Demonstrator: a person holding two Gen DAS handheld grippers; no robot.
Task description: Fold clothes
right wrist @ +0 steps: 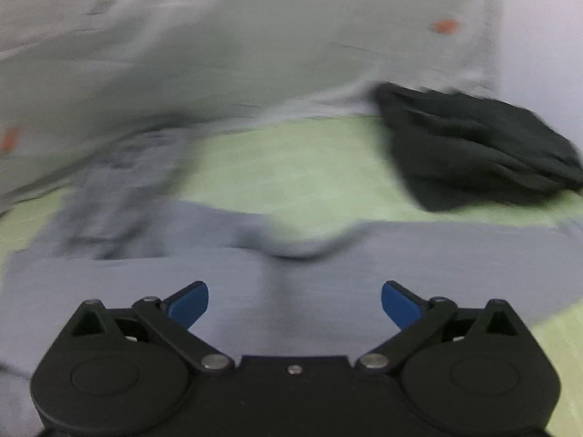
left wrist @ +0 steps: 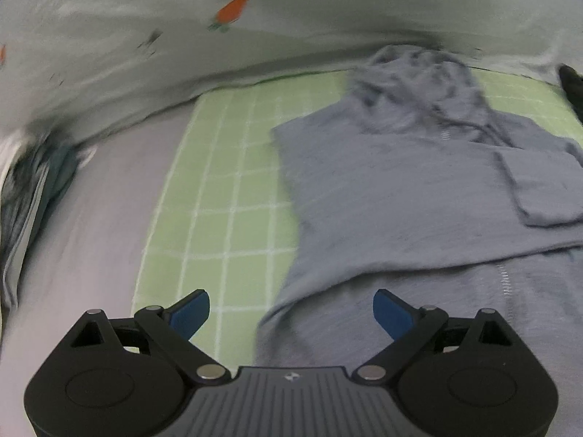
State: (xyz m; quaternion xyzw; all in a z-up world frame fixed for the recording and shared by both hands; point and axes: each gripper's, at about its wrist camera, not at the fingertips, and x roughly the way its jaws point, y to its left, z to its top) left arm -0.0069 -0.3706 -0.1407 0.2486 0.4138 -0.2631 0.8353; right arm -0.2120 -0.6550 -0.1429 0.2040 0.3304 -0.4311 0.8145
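A grey-blue hooded sweatshirt [left wrist: 400, 196] lies flat on a green checked sheet [left wrist: 233, 189], hood [left wrist: 411, 83] toward the far side and one sleeve [left wrist: 539, 185] folded across its body. My left gripper [left wrist: 291, 313] hangs open above its near left edge, nothing between the blue pads. In the blurred right wrist view the same sweatshirt [right wrist: 328, 266] spreads below my right gripper [right wrist: 295, 306], which stands wide open and empty. One sleeve stretches toward the right there.
A dark crumpled garment [right wrist: 473, 149] lies on the green sheet [right wrist: 291, 167] at the far right. A pale grey quilt with orange carrot prints [left wrist: 233, 11] is bunched along the far side. Striped dark cloth [left wrist: 29, 196] sits at the left edge.
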